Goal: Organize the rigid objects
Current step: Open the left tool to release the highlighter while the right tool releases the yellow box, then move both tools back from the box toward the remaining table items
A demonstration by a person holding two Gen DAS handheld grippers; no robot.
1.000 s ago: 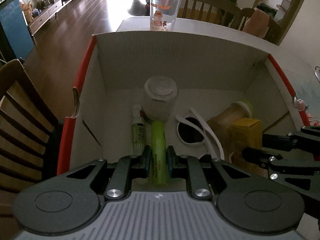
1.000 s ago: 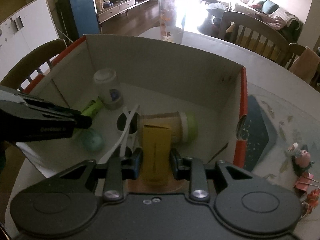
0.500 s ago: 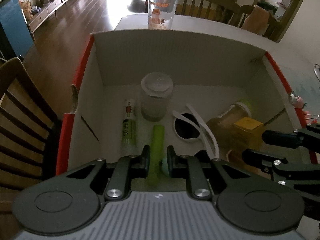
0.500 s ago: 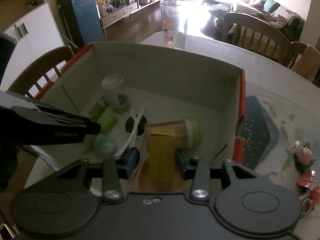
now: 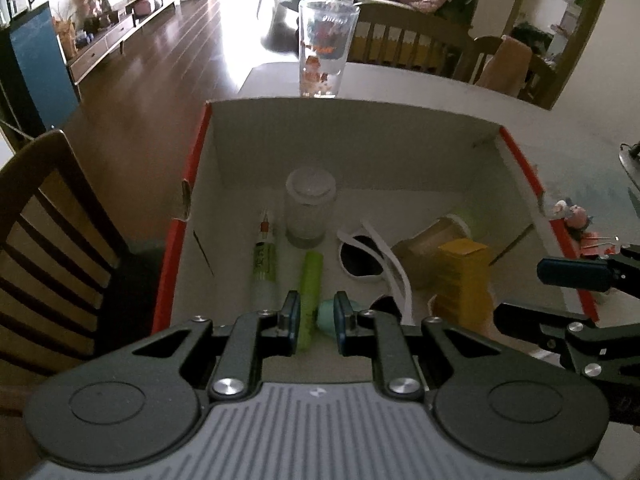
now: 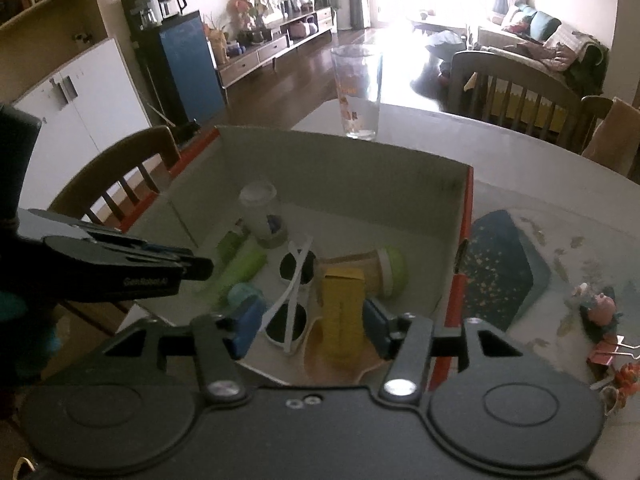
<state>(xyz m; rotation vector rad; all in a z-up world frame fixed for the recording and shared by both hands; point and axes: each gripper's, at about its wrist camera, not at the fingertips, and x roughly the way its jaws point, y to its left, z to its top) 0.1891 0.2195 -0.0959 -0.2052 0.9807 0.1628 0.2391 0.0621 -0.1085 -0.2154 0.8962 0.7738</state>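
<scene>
Cardboard box (image 6: 466,216) holds sorted items; right claw (image 6: 310,322) is opening off the yellow carton (image 6: 344,316) below it (released), left claw (image 5: 316,316) closed, empty.

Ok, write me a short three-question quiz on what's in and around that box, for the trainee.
1. True or false: the tall clear printed drinking glass stands inside the red-edged white cardboard box.
2. Which item in the box stands upright? A) frosted plastic jar with lid B) lime-green marker C) white-framed sunglasses
3. What colour is the lid of the amber jar lying on its side?
Key: 1 false, it stands on the pale table beyond the box; 2 A; 3 green.
</scene>
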